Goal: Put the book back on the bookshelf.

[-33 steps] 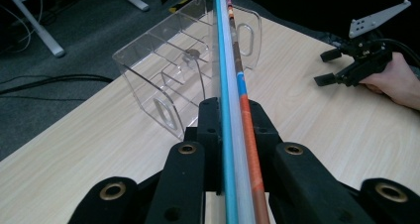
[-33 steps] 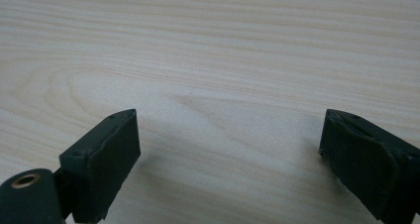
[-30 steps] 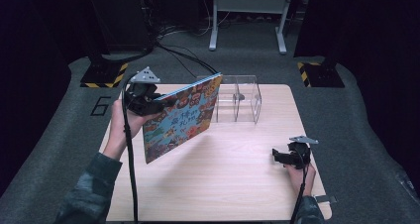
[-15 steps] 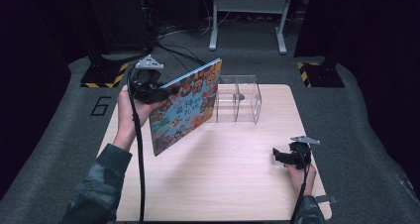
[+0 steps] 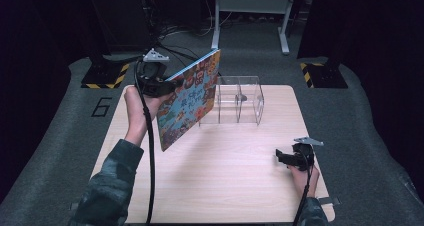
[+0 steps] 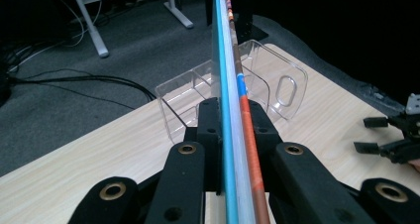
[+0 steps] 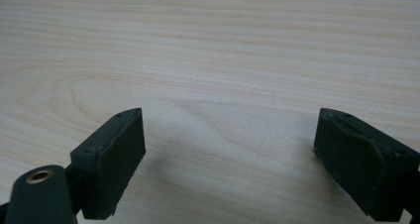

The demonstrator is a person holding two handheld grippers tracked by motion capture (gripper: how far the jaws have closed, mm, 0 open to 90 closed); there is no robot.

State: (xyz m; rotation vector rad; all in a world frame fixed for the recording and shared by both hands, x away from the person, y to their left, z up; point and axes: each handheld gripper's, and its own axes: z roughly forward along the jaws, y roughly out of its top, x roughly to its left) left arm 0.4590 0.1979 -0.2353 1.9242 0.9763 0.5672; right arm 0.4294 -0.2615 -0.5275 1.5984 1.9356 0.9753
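Wooden table point(image 5: 220, 186) | left gripper point(image 5: 167, 87) fingers clamp book point(image 5: 192, 98), tilted, spine rising toward rack point(image 5: 237, 98) | right gripper point(image 5: 281, 157) fingers spread, empty

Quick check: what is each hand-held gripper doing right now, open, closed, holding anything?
Left hand-held gripper: closed on the picture book, held off the table.
Right hand-held gripper: open, nothing between the jaws, low over the table.

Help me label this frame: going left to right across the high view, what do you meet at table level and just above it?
Left claw → picture book clamped in it → clear divided rack → right claw, open, low over the table.
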